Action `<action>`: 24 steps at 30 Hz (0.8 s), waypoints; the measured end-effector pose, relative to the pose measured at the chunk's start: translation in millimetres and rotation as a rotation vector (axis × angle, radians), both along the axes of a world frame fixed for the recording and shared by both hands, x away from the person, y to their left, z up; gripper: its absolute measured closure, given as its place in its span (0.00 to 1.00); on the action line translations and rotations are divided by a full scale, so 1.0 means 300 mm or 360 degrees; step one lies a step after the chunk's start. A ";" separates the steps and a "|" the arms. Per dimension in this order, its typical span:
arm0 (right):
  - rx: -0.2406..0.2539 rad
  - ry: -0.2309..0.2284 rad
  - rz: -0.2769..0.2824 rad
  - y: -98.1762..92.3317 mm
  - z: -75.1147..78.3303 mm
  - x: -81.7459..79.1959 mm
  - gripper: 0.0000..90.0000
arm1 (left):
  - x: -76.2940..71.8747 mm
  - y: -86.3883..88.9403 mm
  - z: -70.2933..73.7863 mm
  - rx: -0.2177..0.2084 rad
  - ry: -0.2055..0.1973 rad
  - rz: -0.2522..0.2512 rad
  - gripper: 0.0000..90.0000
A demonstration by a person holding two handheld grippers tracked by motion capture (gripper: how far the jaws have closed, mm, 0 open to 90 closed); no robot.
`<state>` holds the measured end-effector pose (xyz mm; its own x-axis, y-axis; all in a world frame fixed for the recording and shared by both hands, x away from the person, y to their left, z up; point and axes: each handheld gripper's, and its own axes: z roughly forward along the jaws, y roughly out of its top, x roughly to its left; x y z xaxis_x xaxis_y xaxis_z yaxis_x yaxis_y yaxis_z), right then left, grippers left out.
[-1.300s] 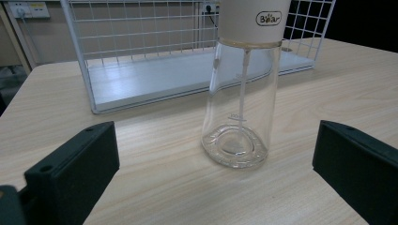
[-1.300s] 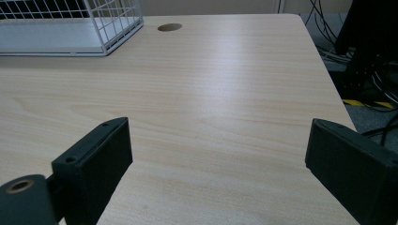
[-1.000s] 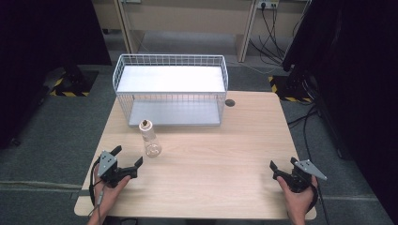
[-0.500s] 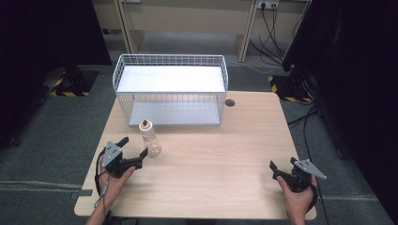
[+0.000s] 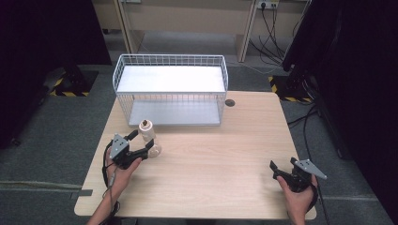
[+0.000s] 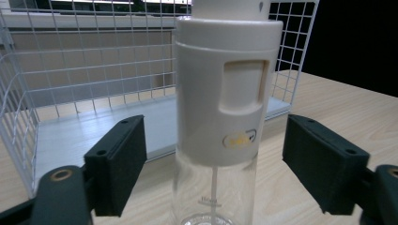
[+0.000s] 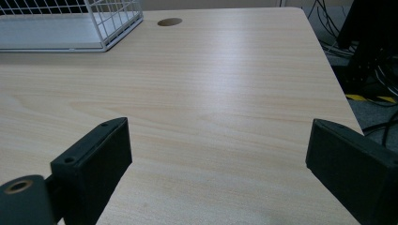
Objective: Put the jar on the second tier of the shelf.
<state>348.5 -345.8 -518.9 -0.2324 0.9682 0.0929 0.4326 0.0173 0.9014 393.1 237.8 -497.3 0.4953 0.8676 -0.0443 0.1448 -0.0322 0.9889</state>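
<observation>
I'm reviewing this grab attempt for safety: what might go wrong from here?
The left gripper is open around the spray bottle, neither pad touching. The bottle is tall and upright, so a lopsided closing could tip it. The wire basket stands right behind, so a forward push might knock the bottle into it.

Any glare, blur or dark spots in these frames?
High view: both side edges fall into near-black, and the wire basket's top shelf is blown out white. Left gripper view: the spray bottle is sharp, the background beyond the basket black. Right gripper view: soft sheen across the table, jaws slightly soft.
</observation>
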 end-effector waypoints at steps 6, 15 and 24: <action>0.0004 0.0001 0.0001 -0.001 0.000 0.000 0.08 | 0.015 -0.024 0.008 0.0024 -0.0013 0.0028 0.36; 0.0005 0.0003 -0.0002 -0.001 0.000 0.000 0.09 | 0.028 -0.026 0.003 -0.0004 -0.0005 0.0012 0.50; 0.0009 0.0003 -0.0001 -0.002 0.000 0.000 0.09 | 0.027 -0.018 0.005 -0.0012 -0.0009 0.0015 0.51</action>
<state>348.7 -346.3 -518.9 -0.2316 0.9678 0.0990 0.4345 0.0118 0.9006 401.1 232.4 -495.9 0.4875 0.8718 -0.0483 0.1397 -0.0233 0.9899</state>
